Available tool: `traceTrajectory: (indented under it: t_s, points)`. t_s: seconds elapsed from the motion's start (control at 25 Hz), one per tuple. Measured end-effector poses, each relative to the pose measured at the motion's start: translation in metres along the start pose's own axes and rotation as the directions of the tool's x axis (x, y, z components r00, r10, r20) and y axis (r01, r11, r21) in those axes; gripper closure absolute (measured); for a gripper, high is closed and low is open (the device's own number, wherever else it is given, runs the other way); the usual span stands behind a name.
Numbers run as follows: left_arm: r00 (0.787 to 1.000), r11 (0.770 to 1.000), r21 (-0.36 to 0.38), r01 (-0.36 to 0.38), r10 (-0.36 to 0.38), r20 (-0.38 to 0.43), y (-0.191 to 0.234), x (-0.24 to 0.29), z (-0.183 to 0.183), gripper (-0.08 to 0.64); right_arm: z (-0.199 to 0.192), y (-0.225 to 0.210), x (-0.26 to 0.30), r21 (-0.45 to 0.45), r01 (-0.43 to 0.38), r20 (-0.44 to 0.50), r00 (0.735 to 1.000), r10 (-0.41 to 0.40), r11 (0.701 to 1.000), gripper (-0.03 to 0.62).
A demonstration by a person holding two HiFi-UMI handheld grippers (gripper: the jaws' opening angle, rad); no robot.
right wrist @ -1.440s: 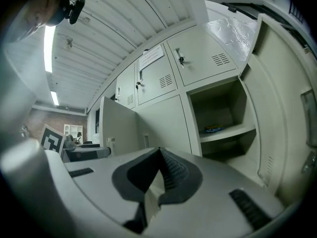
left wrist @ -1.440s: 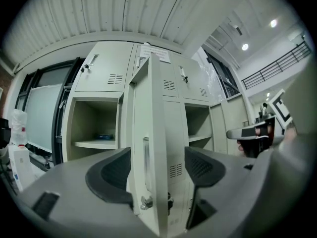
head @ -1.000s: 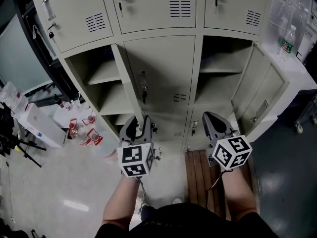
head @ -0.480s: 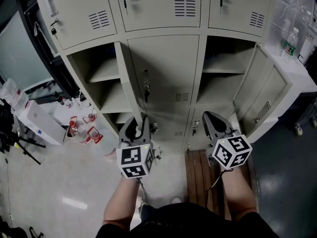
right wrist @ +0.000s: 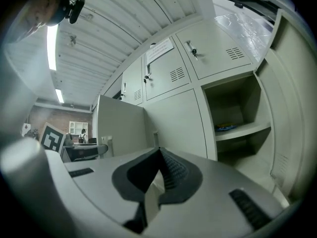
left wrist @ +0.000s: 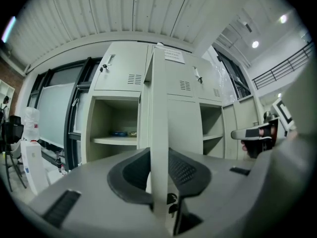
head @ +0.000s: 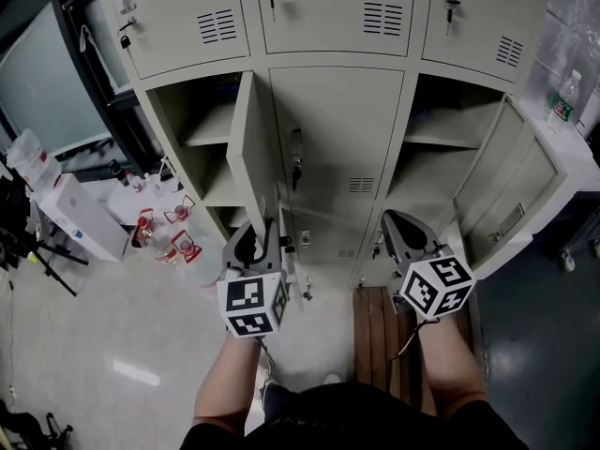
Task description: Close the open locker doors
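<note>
Left door [head: 251, 148] edge-on ahead, right door [head: 511, 202] wide open

Left open beige metal locker door [left wrist: 159, 133]: edge-on in left gripper view, faces unseen.
Upper beige metal locker doors [head: 333, 7]: cut by top edge.
Small blue-and-yellow shelf items [left wrist: 121, 133]: too small to identify.

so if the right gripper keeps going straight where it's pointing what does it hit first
Most likely the closed middle locker door, near its latch; the right gripper has shut jaws aimed at it, with nothing in the way. How far off is unclear.
</note>
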State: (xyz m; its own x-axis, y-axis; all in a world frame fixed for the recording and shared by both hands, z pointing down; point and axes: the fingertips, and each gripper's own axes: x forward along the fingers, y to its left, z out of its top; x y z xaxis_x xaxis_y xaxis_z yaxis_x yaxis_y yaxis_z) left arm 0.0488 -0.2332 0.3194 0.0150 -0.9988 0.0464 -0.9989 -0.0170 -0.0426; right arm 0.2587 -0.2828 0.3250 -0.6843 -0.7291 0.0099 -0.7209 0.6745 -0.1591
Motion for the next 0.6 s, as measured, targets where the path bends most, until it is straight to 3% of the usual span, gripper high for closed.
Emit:
traceTrajectory:
  t_s: [0.32, 0.6]
  points:
    - [0.999, 0.999, -0.009, -0.033, 0.033, -0.011, 0.047, -0.009, -0.001, 0.472, -0.002, 0.04, 0.032, -0.007, -0.058, -0.006, 0.998, 0.057, 0.998, 0.592]
    - [0.999, 0.999, 0.002, -0.038, 0.038, -0.004, 0.076, -0.009, -0.001, 0.465, -0.002, 0.057, 0.054, -0.003, -0.061, -0.01, 0.998, 0.061, 0.998, 0.592]
